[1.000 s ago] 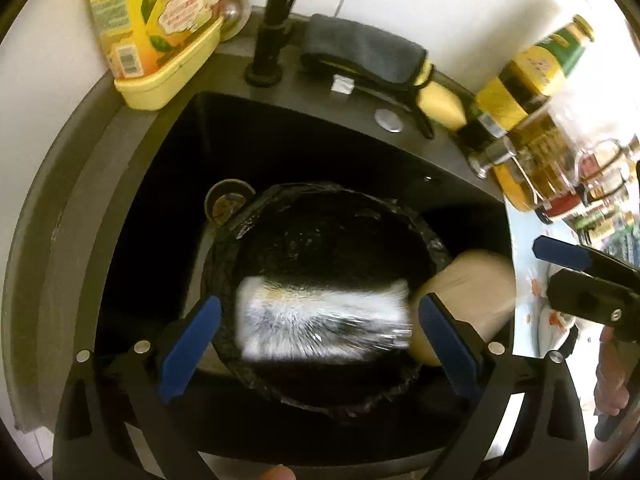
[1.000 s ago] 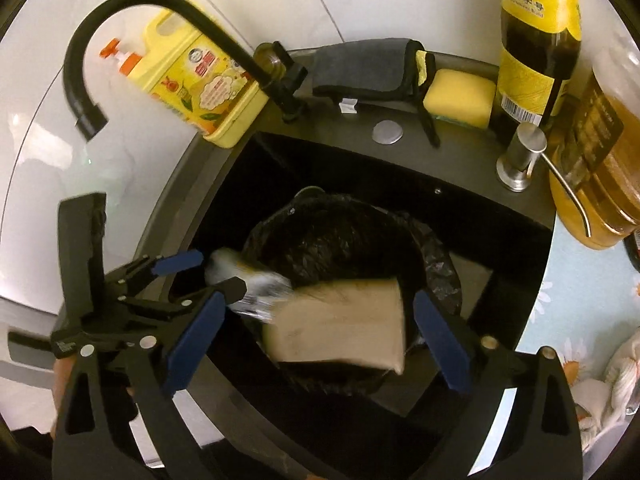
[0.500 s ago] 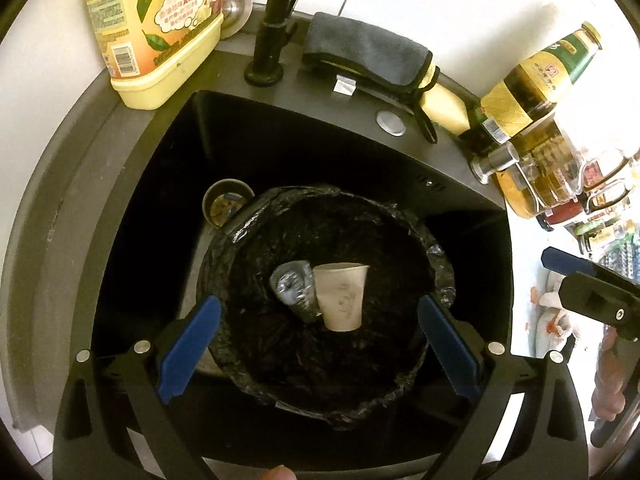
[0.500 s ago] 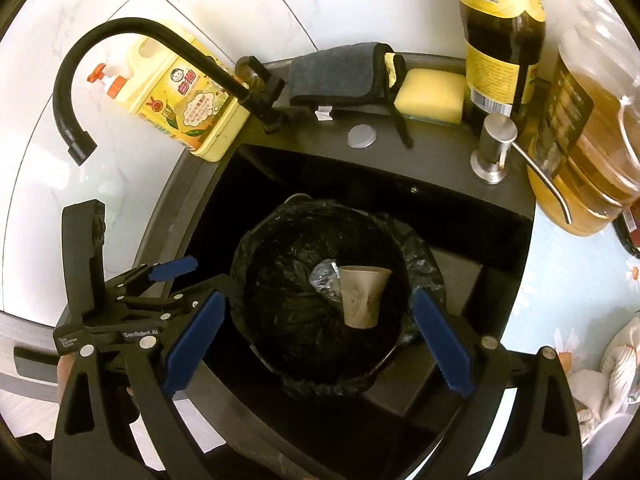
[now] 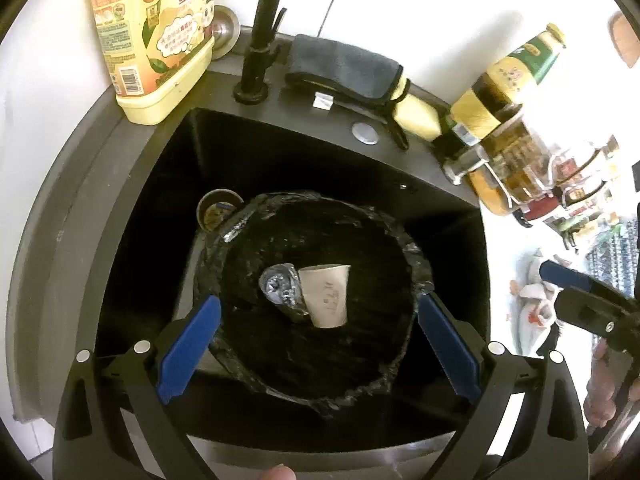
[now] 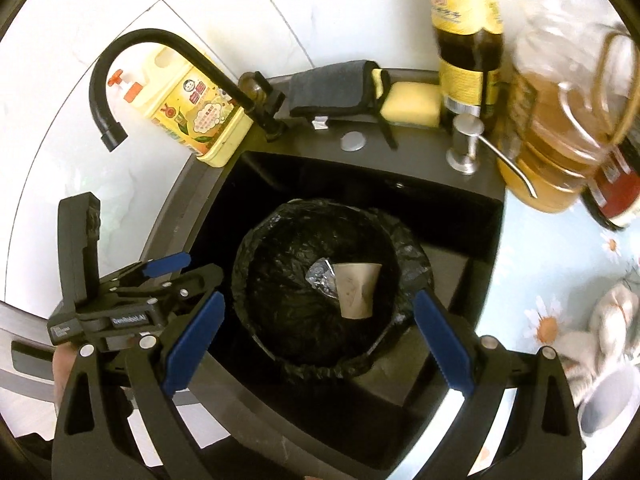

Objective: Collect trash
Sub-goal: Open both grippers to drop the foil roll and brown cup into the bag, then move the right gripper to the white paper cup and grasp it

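A bin lined with a black bag stands in the black sink. Inside lie a brown paper cup and a crumpled silver wrapper, touching each other. My left gripper is open and empty, above the bin's near rim. My right gripper is open and empty, also above the bin. The left gripper also shows at the left of the right wrist view; the right one shows at the right edge of the left wrist view.
A black faucet, yellow dish soap bottle, grey cloth, yellow sponge, soap pump and oil bottles line the sink's back edge. A drain strainer sits beside the bin. A floral countertop lies right.
One second ago the wrapper was between my left fingers and the cup between my right. Both were let go and now lie in the bin. Both grippers have drawn back.
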`<state>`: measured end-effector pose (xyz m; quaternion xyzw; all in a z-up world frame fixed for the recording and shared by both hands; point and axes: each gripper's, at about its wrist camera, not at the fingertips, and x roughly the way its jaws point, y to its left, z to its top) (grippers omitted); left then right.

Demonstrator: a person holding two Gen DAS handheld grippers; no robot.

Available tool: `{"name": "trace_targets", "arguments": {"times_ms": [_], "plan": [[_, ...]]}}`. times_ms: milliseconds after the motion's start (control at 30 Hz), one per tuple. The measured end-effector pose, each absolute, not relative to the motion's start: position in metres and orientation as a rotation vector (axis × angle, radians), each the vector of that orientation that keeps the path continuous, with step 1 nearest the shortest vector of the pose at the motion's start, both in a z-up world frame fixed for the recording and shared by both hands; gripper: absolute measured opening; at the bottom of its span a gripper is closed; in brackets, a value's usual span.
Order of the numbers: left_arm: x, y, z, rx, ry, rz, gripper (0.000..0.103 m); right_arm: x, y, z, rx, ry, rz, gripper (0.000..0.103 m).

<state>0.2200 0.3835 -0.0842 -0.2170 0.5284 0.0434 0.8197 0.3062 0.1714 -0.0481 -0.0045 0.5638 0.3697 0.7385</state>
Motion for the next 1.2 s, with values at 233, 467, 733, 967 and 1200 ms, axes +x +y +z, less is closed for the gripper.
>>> {"name": "trace_targets", "arguments": {"times_ms": [233, 467, 733, 967, 1200], "plan": [[0.208, 0.363, -0.072, -0.450, 1.111, 0.051, 0.096, 0.284, 0.126, -0.039, -0.005, 1.189, 0.710, 0.094], [0.204, 0.322, -0.069, -0.414, 1.129, -0.009, 0.096, 0.271, 0.067, -0.035, -0.001, 1.157, 0.589, 0.094], [0.209, 0.273, -0.071, -0.365, 1.155, -0.061, 0.096, 0.273, -0.006, -0.021, 0.025, 1.104, 0.479, 0.094], [0.221, 0.224, -0.064, -0.340, 1.145, -0.092, 0.096, 0.290, -0.078, -0.007, 0.028, 1.056, 0.375, 0.094], [0.227, 0.177, -0.054, -0.331, 1.139, -0.099, 0.096, 0.314, -0.149, -0.014, 0.002, 1.066, 0.271, 0.094]]}}
